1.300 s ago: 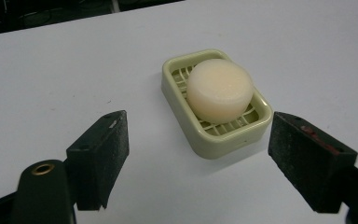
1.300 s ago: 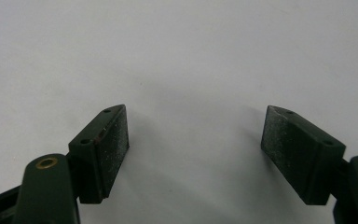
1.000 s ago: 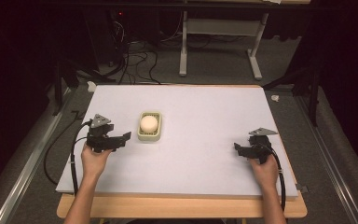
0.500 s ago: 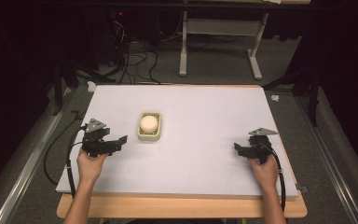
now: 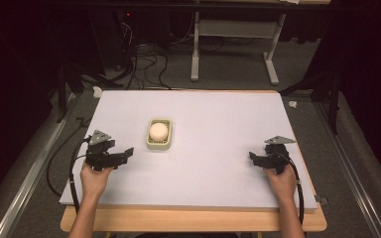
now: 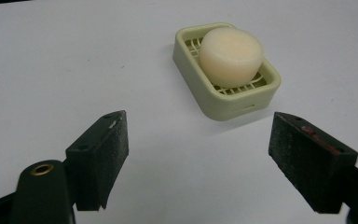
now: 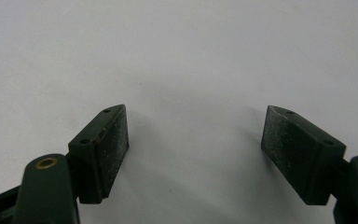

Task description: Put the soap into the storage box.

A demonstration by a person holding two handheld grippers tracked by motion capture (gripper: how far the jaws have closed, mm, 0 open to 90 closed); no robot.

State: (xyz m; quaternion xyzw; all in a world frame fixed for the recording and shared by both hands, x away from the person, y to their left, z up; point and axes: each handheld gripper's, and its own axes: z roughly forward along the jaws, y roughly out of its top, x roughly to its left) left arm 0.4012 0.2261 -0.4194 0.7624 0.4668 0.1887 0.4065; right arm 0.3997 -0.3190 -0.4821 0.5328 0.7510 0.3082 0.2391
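Overhead, the left tool (image 5: 124, 154) rests on the white counter (image 5: 218, 124), jaws spread wide, with the green soap dish (image 5: 159, 144) just ahead and to its right, apart from it. The right tool (image 5: 253, 157) sits well away across the counter, also spread wide. From the left tool view, its wide jaws frame bare counter; the dish lies ahead, toward the right jaw, holding a round pale soap (image 6: 230, 56). From the right tool view, wide jaws over bare counter.
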